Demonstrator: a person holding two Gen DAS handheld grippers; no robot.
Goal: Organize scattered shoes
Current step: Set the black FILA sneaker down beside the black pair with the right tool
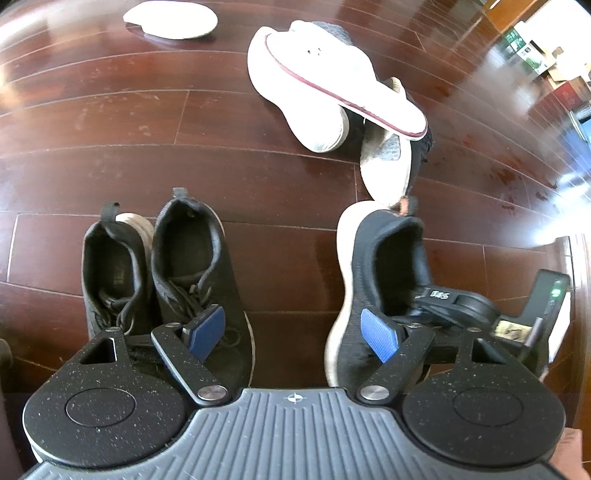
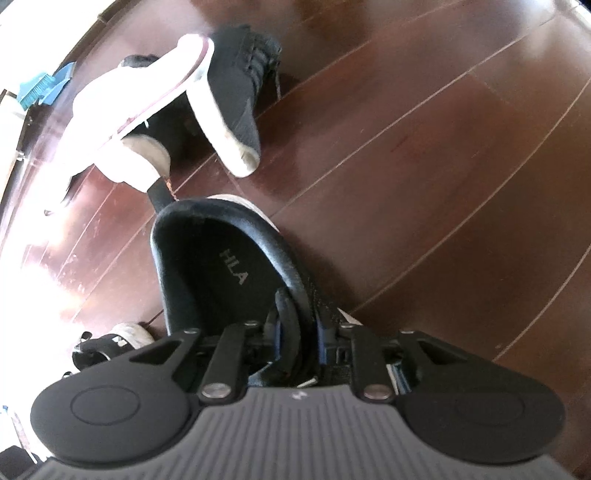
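In the left wrist view, two black lace-up shoes [image 1: 110, 273] [image 1: 192, 266] stand side by side on the dark wooden floor [image 1: 110, 129]. My left gripper [image 1: 293, 332] hangs open over the bare floor between that pair and a black sneaker with a white sole [image 1: 384, 266]. My right gripper [image 1: 454, 306] is shut on that sneaker's side wall. In the right wrist view, the right gripper [image 2: 297, 339] pinches the sneaker [image 2: 221, 266] at its collar, with the heel pointing away. Further off lies a heap of white shoes [image 1: 295, 92] and a tipped black sneaker [image 1: 388, 162].
A white slipper with maroon trim [image 1: 351, 85] rests across the heap, touching the tipped sneaker [image 2: 232, 96]. A flat white sole [image 1: 170, 18] lies at the far left. A blue brush [image 2: 40, 86] sits by the wall, and boxes [image 1: 532, 55] stand at the far right.
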